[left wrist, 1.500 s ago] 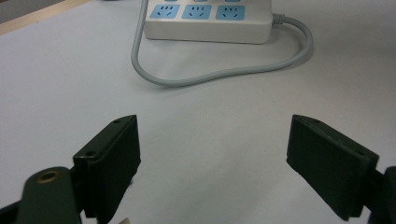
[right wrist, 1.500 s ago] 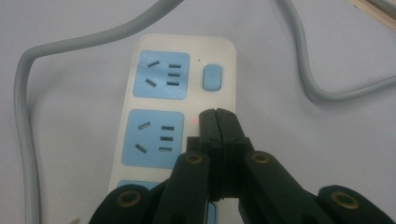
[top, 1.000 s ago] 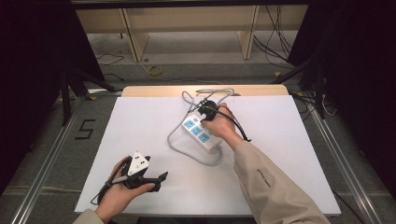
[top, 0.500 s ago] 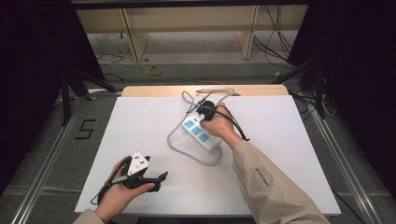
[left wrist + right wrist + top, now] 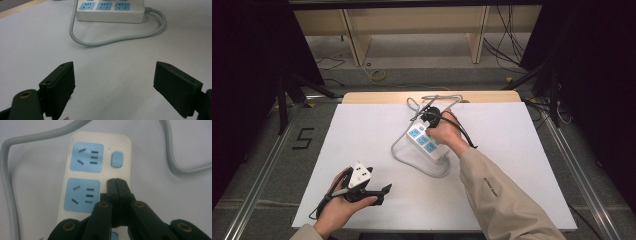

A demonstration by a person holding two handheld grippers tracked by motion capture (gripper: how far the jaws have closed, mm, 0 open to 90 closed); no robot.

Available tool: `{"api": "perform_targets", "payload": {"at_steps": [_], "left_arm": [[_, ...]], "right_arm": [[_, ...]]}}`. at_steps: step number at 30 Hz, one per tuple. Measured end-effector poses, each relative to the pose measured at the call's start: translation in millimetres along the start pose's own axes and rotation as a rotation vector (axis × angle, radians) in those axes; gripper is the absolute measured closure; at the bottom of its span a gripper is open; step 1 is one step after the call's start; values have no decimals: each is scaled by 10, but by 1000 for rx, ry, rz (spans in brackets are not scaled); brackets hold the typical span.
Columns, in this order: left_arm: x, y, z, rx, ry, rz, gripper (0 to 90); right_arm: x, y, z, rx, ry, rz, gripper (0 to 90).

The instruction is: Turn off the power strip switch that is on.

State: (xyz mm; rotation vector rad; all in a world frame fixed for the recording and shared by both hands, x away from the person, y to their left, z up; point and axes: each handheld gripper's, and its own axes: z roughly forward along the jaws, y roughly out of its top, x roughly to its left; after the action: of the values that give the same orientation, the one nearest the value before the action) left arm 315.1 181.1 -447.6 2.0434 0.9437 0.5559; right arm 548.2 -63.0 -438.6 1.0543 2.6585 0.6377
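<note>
A white power strip (image 5: 427,141) with blue sockets lies mid-table, its grey cord (image 5: 409,162) looping toward the front and back. In the right gripper view the strip (image 5: 75,182) has two blue sockets and a small blue switch (image 5: 116,159). My right gripper (image 5: 116,181) is shut, its tips pressed down on the strip where the second socket's switch sits, with nothing held. In the high view the right gripper (image 5: 431,117) is over the strip's far end. My left gripper (image 5: 113,82) is open, resting at the front left (image 5: 379,192), its jaws pointing at the strip (image 5: 110,11).
The white table sheet (image 5: 362,130) covers a wooden table whose back edge (image 5: 377,96) shows. Loose grey cord (image 5: 439,98) is bunched at the back behind the strip. Metal rails (image 5: 262,165) run along both sides of the table.
</note>
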Motion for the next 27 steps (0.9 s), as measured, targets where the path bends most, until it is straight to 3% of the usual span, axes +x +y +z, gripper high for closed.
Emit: {"api": "perform_targets", "payload": {"at_steps": [5, 27], "left_arm": [[1, 0, -1, 0, -1, -1, 170], [-2, 0, 1, 0, 1, 0, 171]], "right_arm": [[2, 27, -7, 31, 1, -1, 900], [22, 78, 1, 74, -6, 8, 900]]}}
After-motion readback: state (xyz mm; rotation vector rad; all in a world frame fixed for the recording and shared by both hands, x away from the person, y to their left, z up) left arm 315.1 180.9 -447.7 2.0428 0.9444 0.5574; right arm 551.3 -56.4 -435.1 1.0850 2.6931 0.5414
